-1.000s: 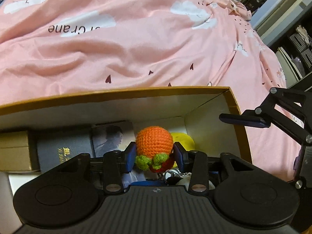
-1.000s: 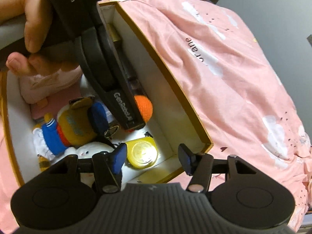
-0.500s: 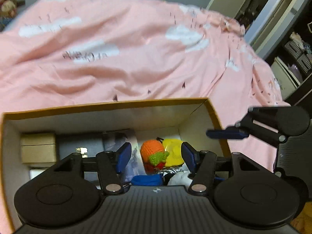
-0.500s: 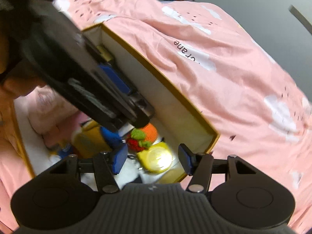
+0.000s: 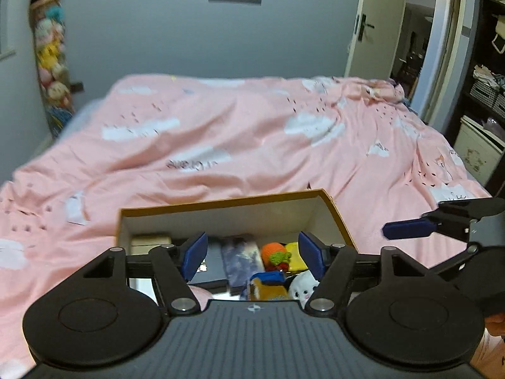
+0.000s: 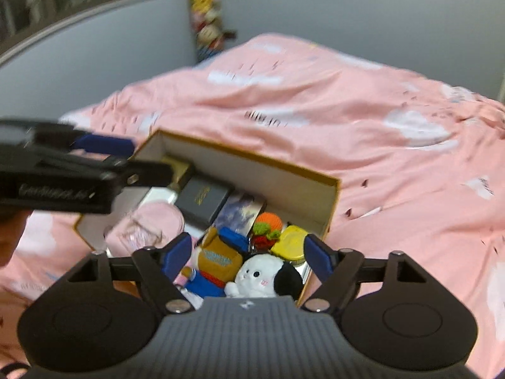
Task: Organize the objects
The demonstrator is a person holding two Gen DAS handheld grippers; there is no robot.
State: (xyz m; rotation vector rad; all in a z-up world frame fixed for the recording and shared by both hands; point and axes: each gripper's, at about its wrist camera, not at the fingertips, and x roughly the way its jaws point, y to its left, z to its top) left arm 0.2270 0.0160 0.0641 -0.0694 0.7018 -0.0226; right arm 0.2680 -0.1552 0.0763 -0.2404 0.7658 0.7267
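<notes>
Orange crochet ball [image 6: 267, 221] sits in the box [image 6: 252, 161], right-hand end, touching the yellow tin [image 6: 288, 241] and just beside the photo card [image 6: 240, 210]. Neither claw holds it.

Left claw [image 5: 252, 254]: jaws have just been opening, now spread wide, nothing between the pads. It hangs above the box, clear of the contents. Right claw [image 6: 247, 254]: jaws also just opened further, spread, empty, above the near right end over the white-and-black plush [image 6: 268, 276] and the brown plush in blue [image 6: 214, 265].

Judgement: box looks mostly packed; the drop-off seems done and both claws are free.

Risks from here:
- Box rests on a soft, rumpled pink quilt [image 5: 221, 145], not a counter. Any push on a wall could tip or slide it and shift the contents.
- Claws are close together over one box; the left one crosses the right wrist view at the left. Both reaching in at once could make them knock.
- Ball is round and loosely wedged; nudging the tin or key ring next to it could roll it onto the plush toys.
- Right end is crowded. Another item dropped there may sit proud of the rim; the black case [image 6: 202, 197] end looks flatter.
- Both views are motion-blurred, so the gaps between items are hard to judge.
</notes>
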